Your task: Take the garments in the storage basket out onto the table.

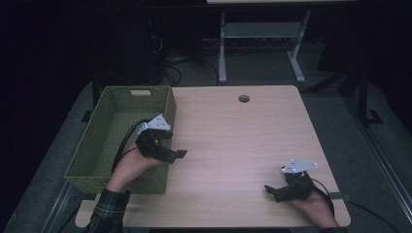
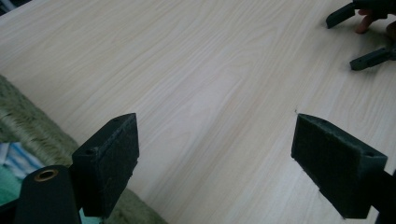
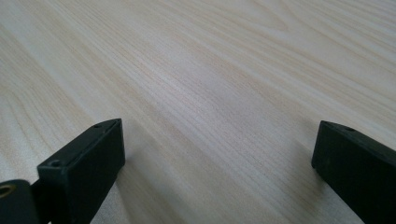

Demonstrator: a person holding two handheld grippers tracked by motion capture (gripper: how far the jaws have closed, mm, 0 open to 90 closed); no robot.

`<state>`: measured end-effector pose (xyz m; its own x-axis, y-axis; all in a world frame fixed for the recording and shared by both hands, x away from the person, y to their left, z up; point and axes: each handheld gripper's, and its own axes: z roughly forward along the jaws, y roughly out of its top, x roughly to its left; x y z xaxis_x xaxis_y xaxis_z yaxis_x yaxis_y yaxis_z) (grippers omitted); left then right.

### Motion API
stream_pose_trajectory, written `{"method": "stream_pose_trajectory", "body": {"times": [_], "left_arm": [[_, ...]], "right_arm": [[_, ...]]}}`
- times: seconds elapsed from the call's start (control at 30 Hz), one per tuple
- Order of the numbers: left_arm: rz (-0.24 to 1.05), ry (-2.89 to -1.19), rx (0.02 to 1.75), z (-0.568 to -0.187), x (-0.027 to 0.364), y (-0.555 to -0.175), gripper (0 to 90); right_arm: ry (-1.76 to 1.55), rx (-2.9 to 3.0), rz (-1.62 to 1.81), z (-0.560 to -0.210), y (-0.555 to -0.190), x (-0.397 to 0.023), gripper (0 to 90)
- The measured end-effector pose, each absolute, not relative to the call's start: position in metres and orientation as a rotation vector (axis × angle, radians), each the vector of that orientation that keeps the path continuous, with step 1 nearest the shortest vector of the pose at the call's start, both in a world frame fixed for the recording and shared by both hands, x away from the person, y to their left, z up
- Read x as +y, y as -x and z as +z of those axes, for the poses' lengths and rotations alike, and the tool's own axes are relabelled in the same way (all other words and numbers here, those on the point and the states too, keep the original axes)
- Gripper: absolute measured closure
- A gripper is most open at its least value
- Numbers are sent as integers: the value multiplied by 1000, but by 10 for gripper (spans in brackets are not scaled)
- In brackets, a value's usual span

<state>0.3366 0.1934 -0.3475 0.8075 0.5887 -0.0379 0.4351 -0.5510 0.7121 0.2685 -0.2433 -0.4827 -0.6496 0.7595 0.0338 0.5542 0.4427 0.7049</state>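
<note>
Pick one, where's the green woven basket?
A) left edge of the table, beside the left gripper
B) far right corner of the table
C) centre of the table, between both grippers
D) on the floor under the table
A: in the high view the green woven basket sits along the table's left edge, with the left gripper right beside its wall.

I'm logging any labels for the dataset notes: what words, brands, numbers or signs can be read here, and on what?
None can be read. The woven basket, the wooden table, the left gripper and the right gripper carry no legible text. A blue-and-white patch beside the basket in the left gripper view is too blurred to read.
</note>
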Motion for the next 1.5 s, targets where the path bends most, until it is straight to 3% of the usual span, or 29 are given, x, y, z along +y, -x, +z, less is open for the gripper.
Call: {"method": "stream_pose_trajectory", "body": {"times": [0.3,1.5], "left_arm": [[289,-2251,786,-347,205,-338,160],[381,-2254,1010,-355,267,-349,358]], "right_arm": [[-1132,2409,1017,-483,-268,-243,22],[-1131,2410,1016,-483,-269,-243,22]]}}
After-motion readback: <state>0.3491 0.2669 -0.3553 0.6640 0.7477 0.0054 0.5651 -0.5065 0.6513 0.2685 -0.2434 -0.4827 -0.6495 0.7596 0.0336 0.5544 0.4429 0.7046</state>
